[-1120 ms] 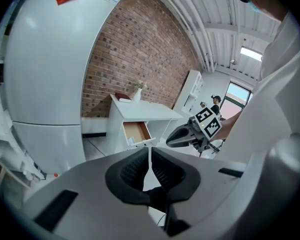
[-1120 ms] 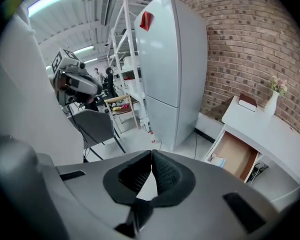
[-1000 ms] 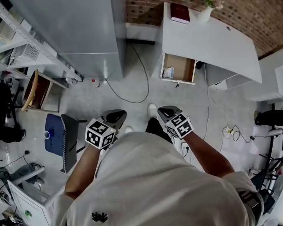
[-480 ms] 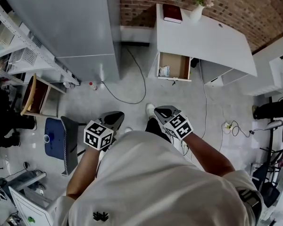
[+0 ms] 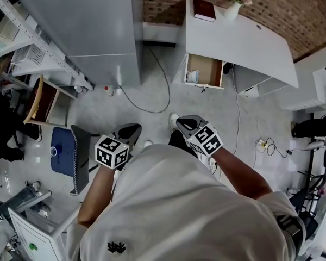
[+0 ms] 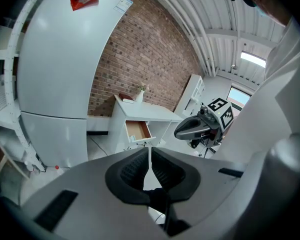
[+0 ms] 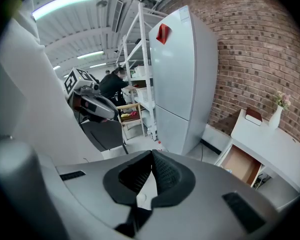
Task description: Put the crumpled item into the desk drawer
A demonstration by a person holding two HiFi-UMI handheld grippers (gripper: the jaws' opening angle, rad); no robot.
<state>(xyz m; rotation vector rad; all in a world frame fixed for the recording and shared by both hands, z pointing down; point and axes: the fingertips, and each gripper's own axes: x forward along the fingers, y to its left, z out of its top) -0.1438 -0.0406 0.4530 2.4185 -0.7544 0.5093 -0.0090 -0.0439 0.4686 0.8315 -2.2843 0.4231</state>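
Observation:
The white desk (image 5: 244, 42) stands against the brick wall, and its wooden drawer (image 5: 206, 69) is pulled open. A small pale crumpled item (image 5: 193, 76) lies in the drawer's left part. Both grippers hang in front of the person's body, some way back from the desk. My left gripper (image 5: 131, 130) is shut with nothing in it, its jaws meeting at the tip (image 6: 150, 151). My right gripper (image 5: 185, 122) is shut and empty as well (image 7: 152, 154). The drawer (image 6: 137, 130) also shows in the left gripper view, and the drawer (image 7: 242, 165) in the right gripper view.
A tall grey fridge (image 5: 92, 26) stands left of the desk, and a cable (image 5: 152, 99) trails over the floor between them. On the desk top are a red book (image 5: 205, 10) and a vase (image 5: 233, 7). A blue seat (image 5: 62, 151) and a wooden chair (image 5: 43, 102) are at the left.
The head view has swayed a little. Both grippers stay shut and close to the body; the right one has edged slightly up and left.

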